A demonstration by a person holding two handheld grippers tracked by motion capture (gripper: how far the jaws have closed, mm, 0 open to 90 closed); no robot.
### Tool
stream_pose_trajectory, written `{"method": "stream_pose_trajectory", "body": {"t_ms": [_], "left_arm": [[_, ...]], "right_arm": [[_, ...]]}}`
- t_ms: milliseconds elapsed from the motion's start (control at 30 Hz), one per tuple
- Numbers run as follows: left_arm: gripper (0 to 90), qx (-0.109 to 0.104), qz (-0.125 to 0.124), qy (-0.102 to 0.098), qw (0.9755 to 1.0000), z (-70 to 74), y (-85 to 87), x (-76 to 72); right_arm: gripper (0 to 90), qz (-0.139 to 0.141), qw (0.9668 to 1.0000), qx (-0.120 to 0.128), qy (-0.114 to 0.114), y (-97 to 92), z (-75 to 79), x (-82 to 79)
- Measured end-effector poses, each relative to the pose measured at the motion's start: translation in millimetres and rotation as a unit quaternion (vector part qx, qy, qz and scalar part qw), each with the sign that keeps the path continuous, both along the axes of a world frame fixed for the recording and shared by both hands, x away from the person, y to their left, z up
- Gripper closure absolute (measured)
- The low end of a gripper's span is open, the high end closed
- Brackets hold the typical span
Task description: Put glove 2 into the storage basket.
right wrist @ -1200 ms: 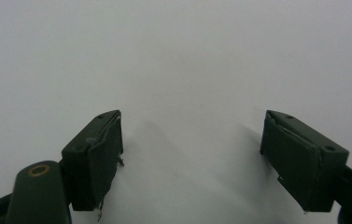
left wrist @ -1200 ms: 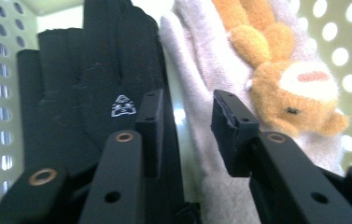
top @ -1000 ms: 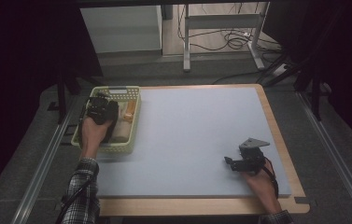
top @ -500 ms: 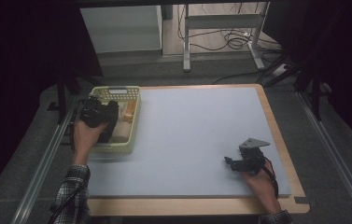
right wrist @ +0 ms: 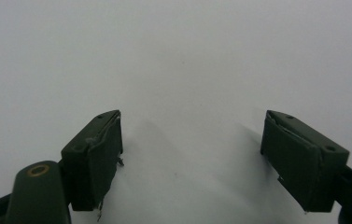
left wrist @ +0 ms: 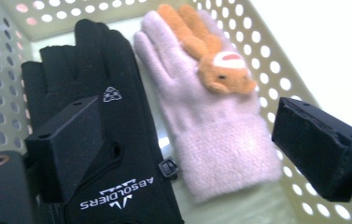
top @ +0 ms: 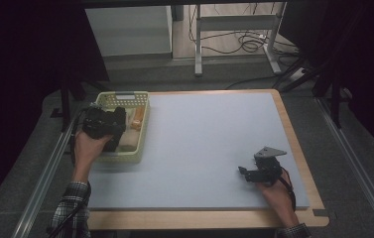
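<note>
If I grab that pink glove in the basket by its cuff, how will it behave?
The pink glove looks like fuzzy knit lying limp and flat, so it would probably droop from the cuff rather than hold shape. The plush animal on its back may weigh the finger end down. Its nap should grip well, and it probably weighs little.

The desk (top: 209, 148) lies bare between basket (top: 142, 130) and right claw (top: 244, 173). Inside the basket, black glove (left wrist: 94, 107) and pink glove (left wrist: 211, 121) cover the floor, walls close around.
</note>
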State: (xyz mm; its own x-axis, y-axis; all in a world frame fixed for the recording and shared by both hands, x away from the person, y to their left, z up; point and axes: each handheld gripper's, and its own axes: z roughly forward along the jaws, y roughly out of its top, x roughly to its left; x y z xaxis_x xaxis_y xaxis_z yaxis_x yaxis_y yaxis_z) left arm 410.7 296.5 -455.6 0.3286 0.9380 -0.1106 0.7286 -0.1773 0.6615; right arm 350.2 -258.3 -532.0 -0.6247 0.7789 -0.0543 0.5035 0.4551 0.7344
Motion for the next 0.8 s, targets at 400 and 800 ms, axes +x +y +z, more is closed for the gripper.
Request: {"method": "stream_pose_trajectory", "body": {"t_ms": [400,800], "left_arm": [[2.9,0.004,-0.059,-0.031,0.9978,17.4,-30.1,-23.4],[1.9,0.003,-0.116,-0.061,0.9913,28.3,-65.1,-45.6]], "right_arm": [[20.4,0.000,1.0000,-0.001,0.001,0.0,0.1,0.0],[20.3,0.000,1.0000,-0.001,0.001,0.0,0.2,0.0]]}}
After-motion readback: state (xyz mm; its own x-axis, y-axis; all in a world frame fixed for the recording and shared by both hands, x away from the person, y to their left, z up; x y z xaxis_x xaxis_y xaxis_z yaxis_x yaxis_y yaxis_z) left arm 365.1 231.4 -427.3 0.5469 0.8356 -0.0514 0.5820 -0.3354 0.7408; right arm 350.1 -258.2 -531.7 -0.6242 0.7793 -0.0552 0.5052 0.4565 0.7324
